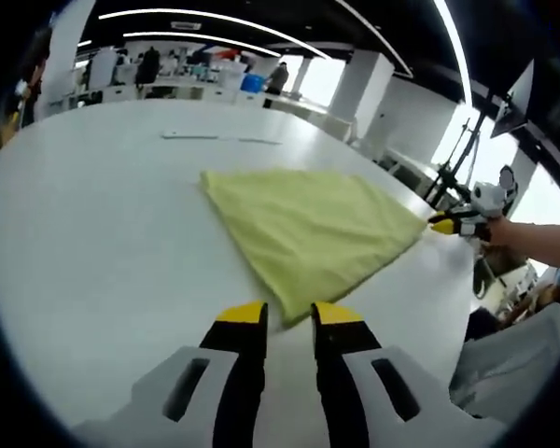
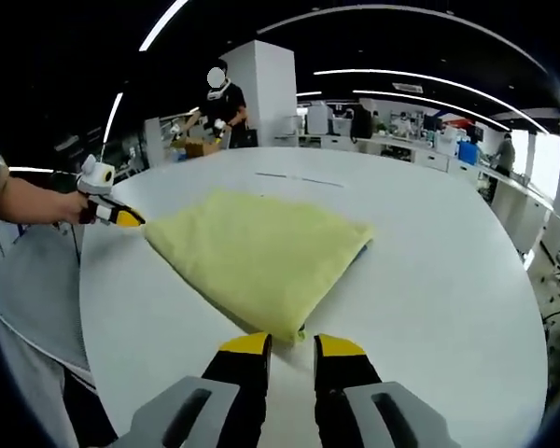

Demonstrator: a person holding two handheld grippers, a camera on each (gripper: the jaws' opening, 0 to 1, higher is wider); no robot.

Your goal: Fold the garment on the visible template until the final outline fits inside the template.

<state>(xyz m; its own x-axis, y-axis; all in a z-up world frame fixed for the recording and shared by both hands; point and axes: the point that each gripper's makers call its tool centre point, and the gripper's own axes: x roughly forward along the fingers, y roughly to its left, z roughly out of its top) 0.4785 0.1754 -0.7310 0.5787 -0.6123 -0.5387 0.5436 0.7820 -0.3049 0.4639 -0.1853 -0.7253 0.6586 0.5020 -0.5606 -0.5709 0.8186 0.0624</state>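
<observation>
1. Left gripper [image 1: 289, 315]: black jaws with yellow tips, standing a narrow gap apart and holding nothing. The near corner of the garment lies just ahead of the tips, between them; whether cloth has entered the gap I cannot tell.

2. Right gripper [image 2: 292, 343]: same build, jaws likewise slightly parted and empty. Its tips sit just short of a second corner of the garment.

3. Yellow-green garment [image 1: 308, 219]: soft, matte cloth of towel-like nap, already folded to a flat, four-cornered, kite-like outline on the table. A thin darker layer peeks from under one edge in the right gripper view [image 2: 252, 257].

4. Governing relation: the two grippers face each other from opposite corners of the garment, so its long diagonal runs from one to the other. Each is equally near its own corner; neither reaches the other's. The next fold, as I judge it, would carry one of these corners across that diagonal.

5. Cross-sightings: the right gripper appears beyond the garment's far corner in the left gripper view [image 1: 448, 224]; the left gripper does the same in the right gripper view [image 2: 121, 217].

6. Table [image 1: 93, 243]: white, smooth, round-edged, bearing the garment near its middle.

7. Template: faint thin marks [image 1: 219, 138] lie on the table beyond the garment; possibly the template's edge, too slight to confirm.
</observation>
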